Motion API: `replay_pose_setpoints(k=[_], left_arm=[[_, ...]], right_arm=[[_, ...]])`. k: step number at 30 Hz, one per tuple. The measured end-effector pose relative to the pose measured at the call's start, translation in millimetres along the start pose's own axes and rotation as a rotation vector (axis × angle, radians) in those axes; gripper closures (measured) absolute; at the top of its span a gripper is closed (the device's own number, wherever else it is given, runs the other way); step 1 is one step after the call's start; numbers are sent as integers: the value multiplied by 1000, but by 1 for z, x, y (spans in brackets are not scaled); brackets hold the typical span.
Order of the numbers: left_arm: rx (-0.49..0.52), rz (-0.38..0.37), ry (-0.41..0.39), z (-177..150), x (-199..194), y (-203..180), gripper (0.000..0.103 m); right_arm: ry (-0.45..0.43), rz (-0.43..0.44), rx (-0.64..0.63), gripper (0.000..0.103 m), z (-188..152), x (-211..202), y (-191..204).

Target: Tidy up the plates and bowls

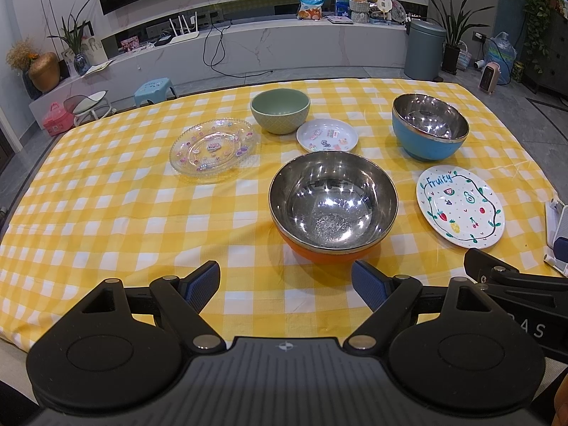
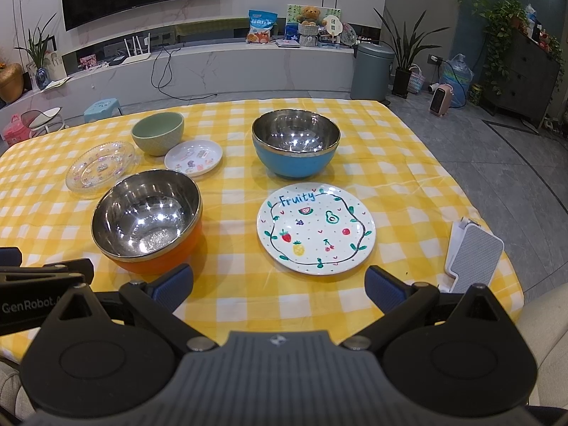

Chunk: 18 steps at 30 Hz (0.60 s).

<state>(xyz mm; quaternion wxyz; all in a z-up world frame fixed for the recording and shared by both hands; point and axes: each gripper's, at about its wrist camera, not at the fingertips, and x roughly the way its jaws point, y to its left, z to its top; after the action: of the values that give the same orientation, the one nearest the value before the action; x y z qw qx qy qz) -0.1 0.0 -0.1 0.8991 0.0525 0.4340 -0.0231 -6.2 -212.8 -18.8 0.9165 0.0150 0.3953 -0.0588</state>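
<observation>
Both jaws stood wide apart and empty: the left gripper [image 1: 285, 285] and the right gripper [image 2: 278, 285] hovered over the near edge of the table [image 1: 106, 213], touching nothing. Judging by the layout, the task was not started; nothing was stacked or grouped. Six pieces sat apart on the yellow checked cloth. The orange bowl [image 1: 332, 206] sat mid-table toward the near edge, straight ahead of the left jaws and just beyond the fingertips. The fruit plate [image 2: 316, 229] lay toward the near right corner, dead ahead of the right jaws, near but not touching. The blue bowl [image 2: 294, 149] sat behind that plate toward the far right. The green bowl [image 1: 279, 112] stood near the far edge, with the small sticker plate [image 1: 327, 135] just beside it; whether they touched I cannot tell. The clear glass plate [image 1: 213, 149] lay left of those two. Left to do, as I judge it: nest three bowls, stack three plates. A white-and-grey stand [image 2: 474, 257] sat at the right edge, clear of the dishes.
</observation>
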Motion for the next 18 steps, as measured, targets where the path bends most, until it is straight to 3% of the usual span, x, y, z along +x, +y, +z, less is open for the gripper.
replay_pose_setpoints(k=[18], left_arm=[[-3,-7,3,-2,4,-1,5]], right_arm=[[2,-7,-2,3,0,2,-2]])
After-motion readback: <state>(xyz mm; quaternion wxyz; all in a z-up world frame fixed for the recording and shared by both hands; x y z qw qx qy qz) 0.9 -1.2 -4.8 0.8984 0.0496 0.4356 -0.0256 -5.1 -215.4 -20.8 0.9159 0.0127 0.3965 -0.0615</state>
